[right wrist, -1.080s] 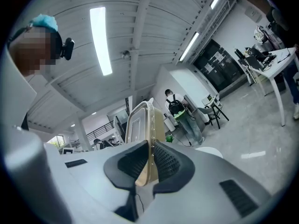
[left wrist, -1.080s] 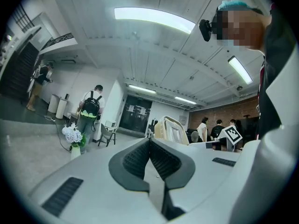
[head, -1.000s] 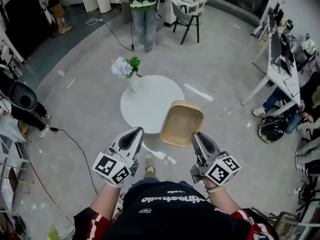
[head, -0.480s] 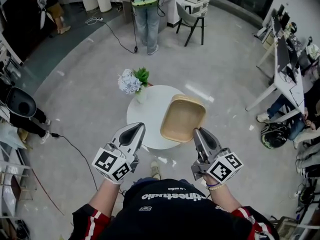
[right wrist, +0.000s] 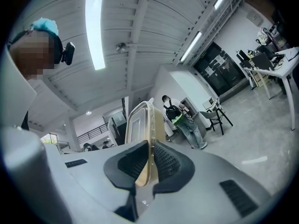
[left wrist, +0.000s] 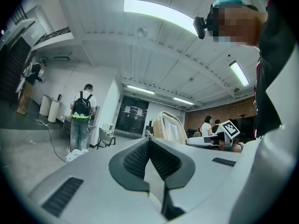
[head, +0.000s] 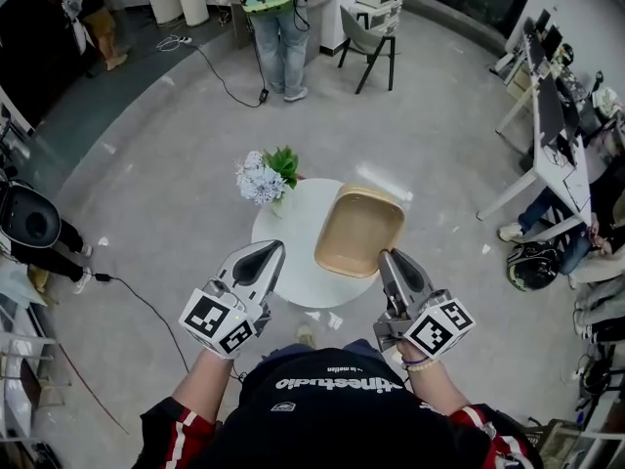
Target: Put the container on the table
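Right gripper (head: 388,259) pinching container (head: 358,231) by its near rim. It's a tan tub, inside facing up at head camera, sitting over right part of round white worktop (head: 293,252). Left gripper (head: 270,251) pressed together, nothing in it – at worktop's near edge. Flowers (head: 266,176) on far left of worktop.

Bottom of frame: a black T-shirt (head: 332,413) with white lettering, red-and-white striped sleeves (head: 168,430), a beaded bracelet (head: 419,364). The pale grey left gripper (head: 269,249) and right gripper (head: 388,256) carry black-and-white marker cubes (head: 217,322).
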